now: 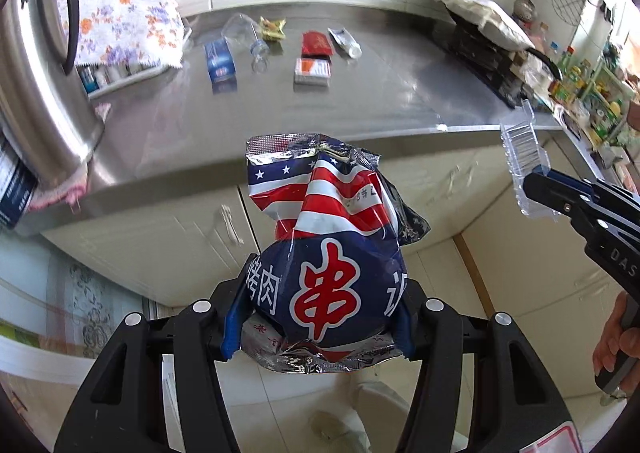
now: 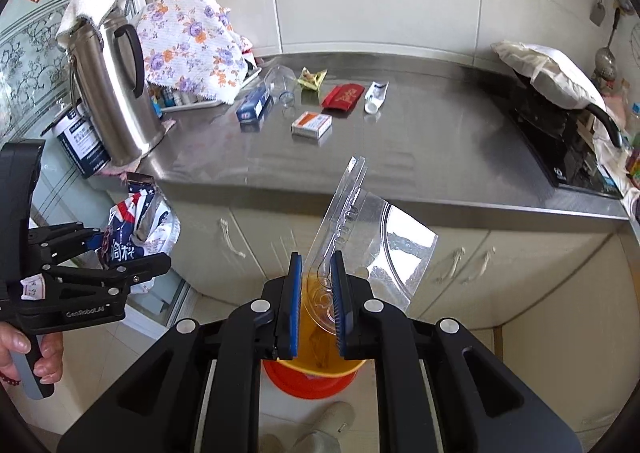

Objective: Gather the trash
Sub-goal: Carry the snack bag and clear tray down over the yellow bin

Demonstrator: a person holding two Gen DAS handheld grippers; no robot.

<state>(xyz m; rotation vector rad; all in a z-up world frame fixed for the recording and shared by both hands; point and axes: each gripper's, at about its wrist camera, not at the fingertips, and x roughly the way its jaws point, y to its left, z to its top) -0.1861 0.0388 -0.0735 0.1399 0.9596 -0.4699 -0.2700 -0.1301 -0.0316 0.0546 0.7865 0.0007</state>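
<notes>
A: At the bottom centre of the left wrist view, what does the left gripper (image 1: 316,327) have?

B: Its blue pads are partly apart and pressed on a crumpled navy, red and white foil snack bag (image 1: 326,253) with stars, stripes and a big red character. The bag stands up through the middle of the frame, in front of the cabinet doors.

A: And the right gripper (image 2: 316,293)?

B: Bottom centre of the right wrist view, jaws nearly together, pinching a clear plastic clamshell container (image 2: 360,241) that tilts up to the right. Directly below it, low in the frame, sits an orange-red plastic bucket (image 2: 312,377) on the floor.

A: Farther back?

B: Mid-frame, the stainless steel countertop (image 2: 420,149) carries a white and orange small box (image 2: 311,124), a blue carton (image 2: 253,106), a clear plastic bottle (image 2: 282,84) on its side, a red pouch (image 2: 343,96) and a white squeezed tube (image 2: 376,95). Upper left stands a steel kettle (image 2: 112,93) beside a floral cloth (image 2: 192,49).
</notes>
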